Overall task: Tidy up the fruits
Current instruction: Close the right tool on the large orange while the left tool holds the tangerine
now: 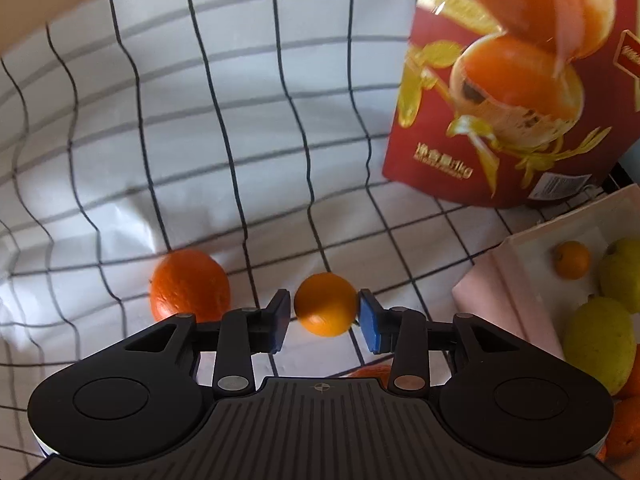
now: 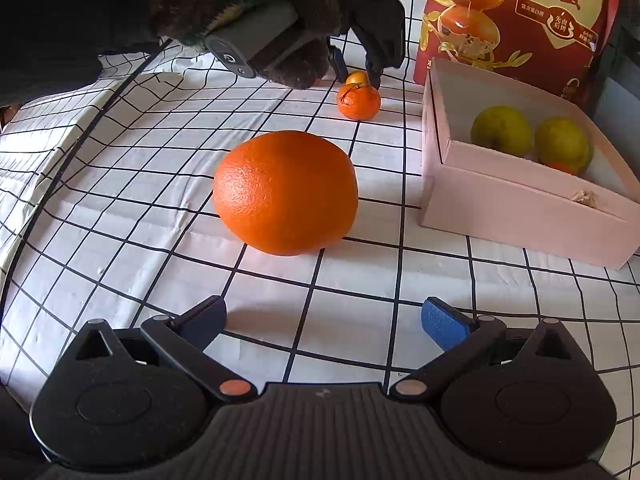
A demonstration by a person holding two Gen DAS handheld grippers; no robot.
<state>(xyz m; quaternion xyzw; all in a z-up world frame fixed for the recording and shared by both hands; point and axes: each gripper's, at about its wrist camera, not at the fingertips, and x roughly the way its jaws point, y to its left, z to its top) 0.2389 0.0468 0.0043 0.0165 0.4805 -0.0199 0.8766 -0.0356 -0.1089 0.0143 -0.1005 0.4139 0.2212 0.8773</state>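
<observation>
A small smooth orange fruit (image 1: 326, 304) sits between the blue pads of my left gripper (image 1: 325, 320). The right pad touches it, a thin gap shows at the left pad, and the jaws stand open around it. The right wrist view shows that left gripper (image 2: 357, 74) pointing down over the same small fruit (image 2: 357, 77), just behind a mandarin (image 2: 359, 102). My right gripper (image 2: 324, 320) is wide open and holds nothing. A large orange (image 2: 286, 192) lies on the checked cloth a short way ahead of it. Another pebbled orange (image 1: 190, 286) rests left of the left gripper.
A pink box (image 2: 520, 208) stands at the right with two green fruits (image 2: 502, 130) inside; the left wrist view shows the box (image 1: 508, 292) also holding a mandarin (image 1: 572, 260). A red bag (image 2: 520, 20) stands behind it. A gloved hand (image 2: 280, 40) holds the left gripper.
</observation>
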